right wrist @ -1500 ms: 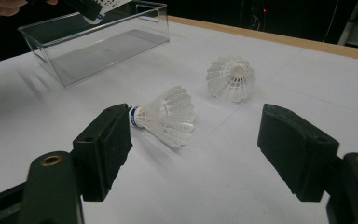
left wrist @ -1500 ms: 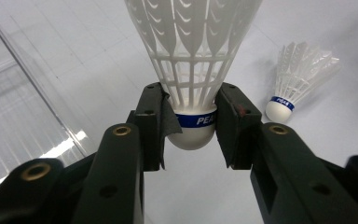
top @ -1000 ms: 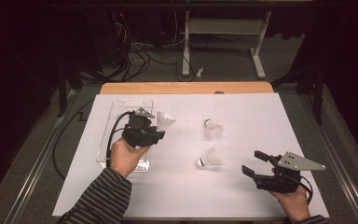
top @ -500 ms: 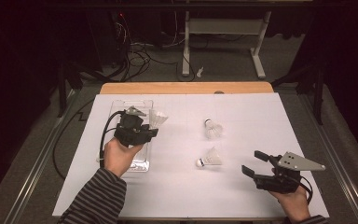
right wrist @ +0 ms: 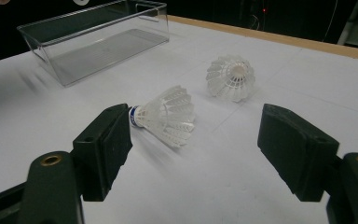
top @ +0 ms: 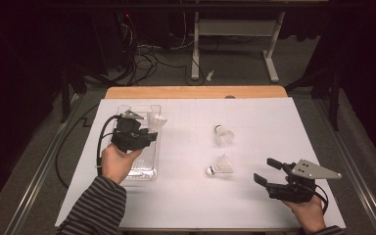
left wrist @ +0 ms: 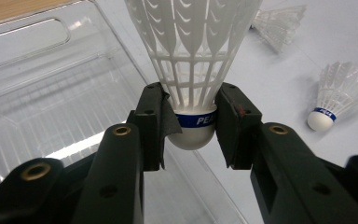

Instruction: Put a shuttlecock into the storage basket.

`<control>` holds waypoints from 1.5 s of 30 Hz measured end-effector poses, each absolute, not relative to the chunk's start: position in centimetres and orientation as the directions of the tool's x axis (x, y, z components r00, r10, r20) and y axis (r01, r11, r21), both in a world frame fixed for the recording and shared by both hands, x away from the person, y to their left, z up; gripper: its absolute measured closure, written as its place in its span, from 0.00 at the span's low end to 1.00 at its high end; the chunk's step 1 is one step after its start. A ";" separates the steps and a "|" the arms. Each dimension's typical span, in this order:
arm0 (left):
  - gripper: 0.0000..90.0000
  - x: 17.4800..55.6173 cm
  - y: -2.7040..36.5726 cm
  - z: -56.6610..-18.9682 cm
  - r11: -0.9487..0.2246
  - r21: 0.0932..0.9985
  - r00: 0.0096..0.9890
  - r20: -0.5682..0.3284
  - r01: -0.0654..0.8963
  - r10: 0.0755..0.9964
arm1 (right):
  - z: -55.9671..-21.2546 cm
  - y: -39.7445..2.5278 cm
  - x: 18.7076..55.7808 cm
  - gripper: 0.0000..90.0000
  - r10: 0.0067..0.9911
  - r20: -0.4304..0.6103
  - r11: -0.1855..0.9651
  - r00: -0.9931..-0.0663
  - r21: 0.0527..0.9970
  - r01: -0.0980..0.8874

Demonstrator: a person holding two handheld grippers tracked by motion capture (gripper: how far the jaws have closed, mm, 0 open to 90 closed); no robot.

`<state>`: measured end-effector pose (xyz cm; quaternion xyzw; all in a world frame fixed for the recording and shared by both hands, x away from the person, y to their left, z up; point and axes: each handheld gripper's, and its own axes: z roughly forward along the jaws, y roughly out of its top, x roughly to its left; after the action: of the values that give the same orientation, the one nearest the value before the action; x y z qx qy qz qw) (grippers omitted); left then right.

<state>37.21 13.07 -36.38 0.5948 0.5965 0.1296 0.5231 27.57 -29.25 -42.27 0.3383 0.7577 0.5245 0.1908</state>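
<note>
We have a shuttlecock point(left wrist: 193, 70) pinched by its cork between the left gripper point(left wrist: 192, 123) jaws, feathers pointing away from us, with the clear bin point(left wrist: 51, 93) just beneath and to the jaws' left. The grip sits low on the rounded cork, so we judge it could squirt out or tip if we loosen unevenly, landing on the bin's rim rather than inside. Our right gripper point(right wrist: 196, 140) rests spread wide, holding nothing, with two more shuttlecocks point(right wrist: 165, 116) lying ahead of it.
</note>
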 end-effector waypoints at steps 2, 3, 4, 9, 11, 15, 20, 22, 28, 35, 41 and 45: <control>0.72 37.3 13.3 -36.4 0.264 0.775 0.249 -0.473 0.575 0.845 | -42.3 -29.2 27.6 0.29 0.713 0.066 0.221 -0.698 0.924 0.313; 0.72 37.3 13.5 -36.4 0.264 0.775 0.247 -0.471 0.574 0.847 | -42.3 -29.2 27.6 0.29 0.713 0.066 0.221 -0.698 0.924 0.313; 0.72 37.4 13.7 -36.4 0.269 0.774 0.242 -0.474 0.573 0.846 | -42.3 -29.2 27.6 0.29 0.712 0.065 0.221 -0.699 0.924 0.312; 0.72 37.7 14.2 -36.4 0.284 0.770 0.225 -0.480 0.571 0.848 | -42.3 -29.2 27.6 0.29 0.713 0.067 0.220 -0.698 0.924 0.313; 0.72 37.8 14.4 -36.4 0.283 0.770 0.222 -0.477 0.572 0.851 | -42.3 -29.2 27.6 0.29 0.713 0.066 0.221 -0.698 0.924 0.313; 0.72 38.0 14.7 -36.5 0.283 0.768 0.212 -0.473 0.574 0.855 | -42.3 -29.2 27.6 0.29 0.712 0.066 0.222 -0.699 0.924 0.313; 0.72 38.4 15.1 -36.7 0.288 0.766 0.195 -0.470 0.574 0.861 | -42.3 -29.2 27.6 0.29 0.712 0.065 0.223 -0.699 0.924 0.312; 0.72 38.5 15.2 -36.7 0.289 0.765 0.190 -0.469 0.575 0.863 | -42.3 -29.2 27.6 0.29 0.712 0.065 0.223 -0.700 0.924 0.312; 0.72 39.0 15.4 -36.9 0.289 0.762 0.178 -0.465 0.579 0.868 | -42.3 -29.2 27.6 0.29 0.711 0.064 0.225 -0.700 0.923 0.312; 0.72 39.7 15.4 -37.2 0.292 0.754 0.160 -0.462 0.588 0.872 | -42.3 -29.2 27.6 0.29 0.710 0.064 0.225 -0.701 0.923 0.312; 0.72 40.4 15.4 -37.5 0.295 0.746 0.143 -0.460 0.597 0.876 | -42.3 -29.2 27.6 0.29 0.710 0.064 0.225 -0.701 0.923 0.312; 0.72 40.8 15.3 -37.7 0.293 0.742 0.131 -0.455 0.603 0.881 | -42.3 -29.2 27.6 0.29 0.710 0.064 0.225 -0.702 0.923 0.312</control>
<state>40.83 15.34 -37.72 0.5768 0.6431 0.1438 0.4827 27.59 -29.24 -42.29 0.3364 0.7594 0.5236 0.1896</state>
